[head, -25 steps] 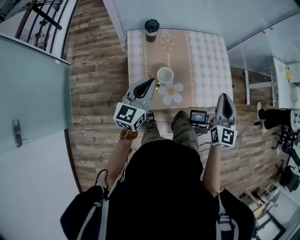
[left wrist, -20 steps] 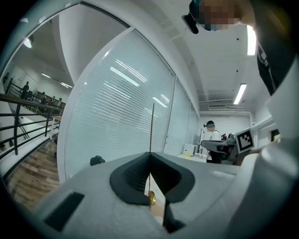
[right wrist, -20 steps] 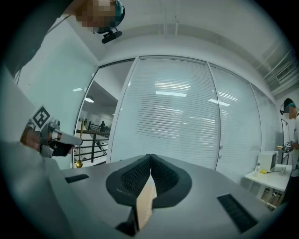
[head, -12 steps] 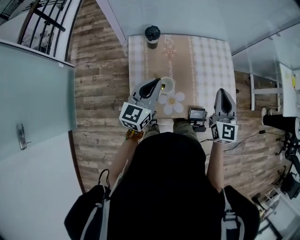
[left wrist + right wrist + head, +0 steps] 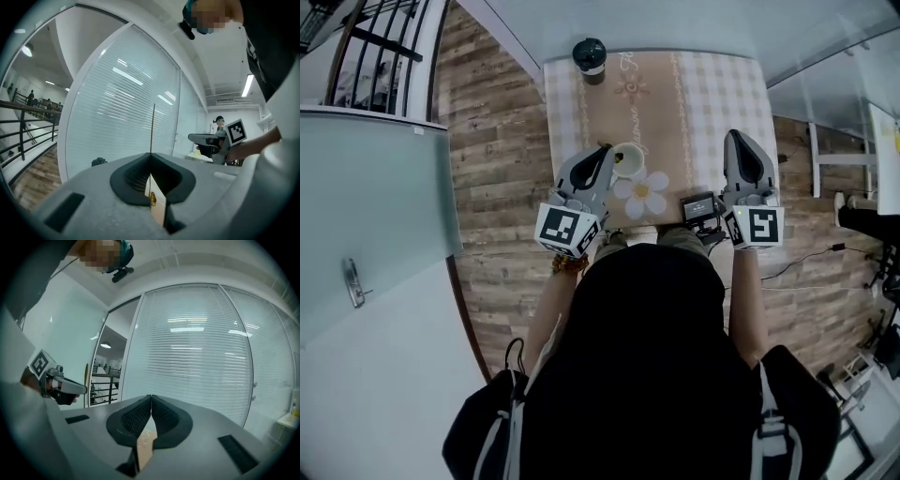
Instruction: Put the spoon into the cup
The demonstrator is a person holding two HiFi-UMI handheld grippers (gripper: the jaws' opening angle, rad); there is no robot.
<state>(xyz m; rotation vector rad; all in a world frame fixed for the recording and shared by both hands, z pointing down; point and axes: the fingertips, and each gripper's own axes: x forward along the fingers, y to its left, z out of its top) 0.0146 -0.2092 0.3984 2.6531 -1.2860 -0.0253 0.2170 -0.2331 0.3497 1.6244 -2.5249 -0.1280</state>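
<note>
A white cup (image 5: 630, 158) stands on the checked tablecloth (image 5: 703, 94), near the table's front left. My left gripper (image 5: 605, 156) sits right against the cup's left rim, shut on a thin gold spoon (image 5: 619, 157). In the left gripper view the spoon's stem (image 5: 153, 126) rises straight up from between the closed jaws of the left gripper (image 5: 150, 155). My right gripper (image 5: 735, 141) hovers over the table's right front, jaws together with nothing in them; the right gripper (image 5: 151, 397) shows the same in its own view.
A dark-lidded cup (image 5: 589, 55) stands at the table's far left edge. A white flower-shaped mat (image 5: 643, 191) lies just in front of the white cup. A small black device (image 5: 701, 208) sits at the front edge. Wooden floor lies to the left, glass walls around.
The left gripper with the spoon has closed in on the cup's rim. The right gripper has moved forward from the table's front edge to over the cloth.
</note>
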